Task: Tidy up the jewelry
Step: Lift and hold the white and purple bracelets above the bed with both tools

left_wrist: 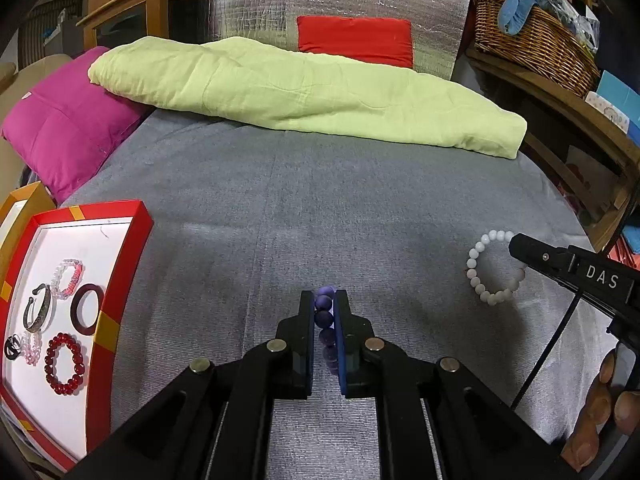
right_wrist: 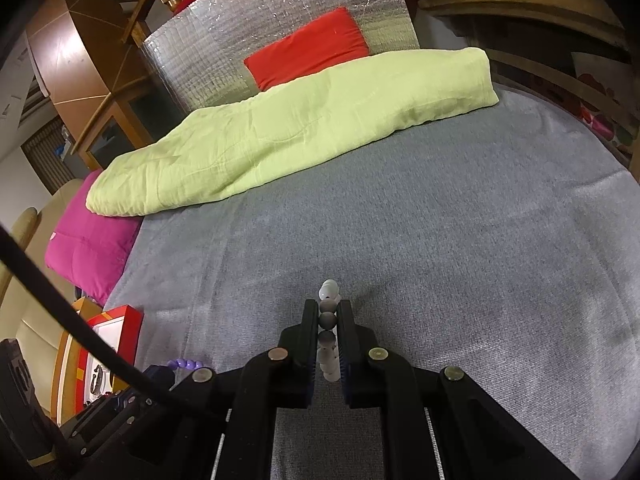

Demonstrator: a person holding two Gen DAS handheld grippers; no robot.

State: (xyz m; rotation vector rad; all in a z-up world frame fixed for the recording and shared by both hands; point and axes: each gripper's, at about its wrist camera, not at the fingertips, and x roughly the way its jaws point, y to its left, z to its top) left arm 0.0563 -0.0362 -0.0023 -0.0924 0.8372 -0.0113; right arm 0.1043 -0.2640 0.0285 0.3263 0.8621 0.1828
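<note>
My left gripper (left_wrist: 324,300) is shut on a purple bead bracelet (left_wrist: 325,312), held edge-on between its pads just above the grey bedcover. It also shows in the right wrist view (right_wrist: 186,364). My right gripper (right_wrist: 329,308) is shut on a white bead bracelet (right_wrist: 329,320), which lies on the cover at the right in the left wrist view (left_wrist: 492,268). A red tray (left_wrist: 120,292) with a white floor lies at the left and holds several bracelets, among them a red bead bracelet (left_wrist: 65,364), a dark bangle (left_wrist: 86,310) and a metal cuff (left_wrist: 38,308).
A light green quilt (left_wrist: 304,92) lies across the far side of the bed, with a magenta pillow (left_wrist: 68,120) at its left and a red cushion (left_wrist: 356,38) behind. A wooden shelf with a wicker basket (left_wrist: 532,36) stands at the right.
</note>
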